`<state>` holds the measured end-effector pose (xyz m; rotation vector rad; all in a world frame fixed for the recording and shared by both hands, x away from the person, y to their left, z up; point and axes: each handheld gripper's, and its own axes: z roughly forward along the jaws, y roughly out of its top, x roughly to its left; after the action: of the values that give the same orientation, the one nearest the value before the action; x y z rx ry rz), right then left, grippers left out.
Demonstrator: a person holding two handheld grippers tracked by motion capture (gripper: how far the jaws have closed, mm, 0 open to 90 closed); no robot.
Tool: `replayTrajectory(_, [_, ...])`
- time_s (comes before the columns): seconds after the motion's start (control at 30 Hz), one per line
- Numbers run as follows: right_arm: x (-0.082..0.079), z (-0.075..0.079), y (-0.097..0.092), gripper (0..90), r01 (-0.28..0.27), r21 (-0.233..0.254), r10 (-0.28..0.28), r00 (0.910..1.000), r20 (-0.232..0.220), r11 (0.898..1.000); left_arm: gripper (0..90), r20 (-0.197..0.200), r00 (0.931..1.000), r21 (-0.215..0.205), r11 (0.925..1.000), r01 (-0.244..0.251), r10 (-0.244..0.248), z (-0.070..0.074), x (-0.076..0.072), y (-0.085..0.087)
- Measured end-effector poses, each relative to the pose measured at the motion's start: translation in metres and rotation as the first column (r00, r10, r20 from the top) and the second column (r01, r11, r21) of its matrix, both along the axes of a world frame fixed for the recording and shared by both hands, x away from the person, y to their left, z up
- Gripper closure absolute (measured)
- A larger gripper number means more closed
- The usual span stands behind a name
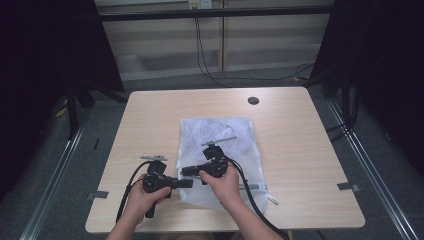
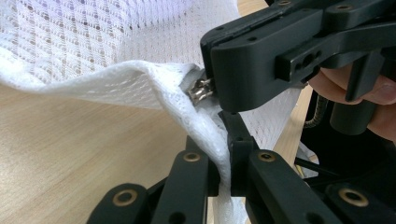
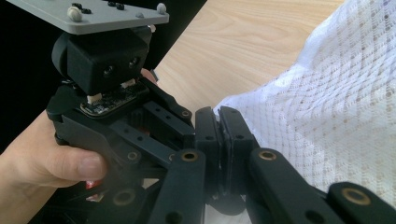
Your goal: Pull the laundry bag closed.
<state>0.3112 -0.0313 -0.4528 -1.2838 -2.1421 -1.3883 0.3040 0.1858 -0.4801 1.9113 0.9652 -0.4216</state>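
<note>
**Two grips meet at the zipper of a mesh bag**

Pale wood table (image 1: 300,150) under a dim, cable-strung back wall: this is where I work the white mesh bag (image 1: 220,135), which lies flat near the middle of the tabletop, its near edge drawn up toward me. From the high view, both hands come together at the bag's near-left corner, almost touching. My left gripper (image 1: 187,183) points across toward the bag, and its jaws are clamped tight on a fold of the mesh fabric (image 2: 140,79), the cloth running down between the black pads (no earlier picture to compare, so I speak only of the hold itself). My right gripper (image 1: 186,171) reaches in from the other side, jaws pressed together; in the left gripper view its tip sits on the small metal zipper pull (image 2: 201,89), and it appears to have that pull pinched, though the contact point is partly hidden by the jaw.

I judge the arrangement deliberate: the left hold anchors and tensions the fabric beside the zipper so the slider has something to travel against, while the right is placed to draw the pull along the bag's edge. A dark round grommet (image 1: 253,100) sits at the table's far side, well apart from the work.
</note>
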Motion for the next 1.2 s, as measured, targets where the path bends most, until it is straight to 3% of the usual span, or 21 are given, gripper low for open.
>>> replayTrajectory(0.03, [0.000, 0.000, 0.000, 86.7, -0.002, -0.001, 0.002, 1.0000, -0.002, 1.000, 88.5, -0.011, 0.9999, -0.007, 1.0000, -0.004, 0.004, 0.000, -0.001, -0.001])
replayTrajectory(0.2, [0.000, -0.001, -0.005, 86.7, 0.002, -0.007, -0.002, 1.0000, -0.009, 1.000, 88.9, 0.015, 0.9999, 0.010, 0.9999, 0.004, -0.005, 0.002, -0.001, 0.002])
replayTrajectory(0.4, [-0.001, -0.002, -0.009, 86.9, -0.001, -0.004, 0.001, 0.9999, -0.017, 1.000, 89.0, 0.003, 0.9999, 0.012, 0.9999, -0.011, 0.011, 0.002, 0.000, 0.003])
replayTrajectory(0.63, [-0.002, -0.002, -0.013, 86.9, 0.005, 0.000, -0.005, 0.9997, -0.024, 1.000, 89.0, 0.018, 0.9998, 0.037, 0.9993, -0.005, 0.004, 0.003, 0.000, 0.003])
replayTrajectory(0.7, [-0.002, -0.004, -0.015, 86.9, 0.000, 0.021, 0.001, 0.9994, -0.033, 1.000, 88.9, -0.011, 0.9999, 0.023, 0.9997, -0.007, 0.008, 0.004, 0.000, 0.003])
replayTrajectory(0.8, [-0.002, -0.003, -0.015, 86.9, -0.002, 0.019, 0.003, 0.9994, -0.034, 1.000, 88.9, -0.002, 1.0000, 0.046, 0.9989, 0.002, -0.002, 0.005, 0.000, 0.002])
replayTrajectory(1.2, [-0.002, -0.003, -0.019, 86.9, 0.000, 0.019, 0.001, 0.9990, -0.044, 1.000, 89.2, -0.015, 0.9988, 0.056, 0.9974, -0.046, 0.047, 0.008, -0.001, 0.002])
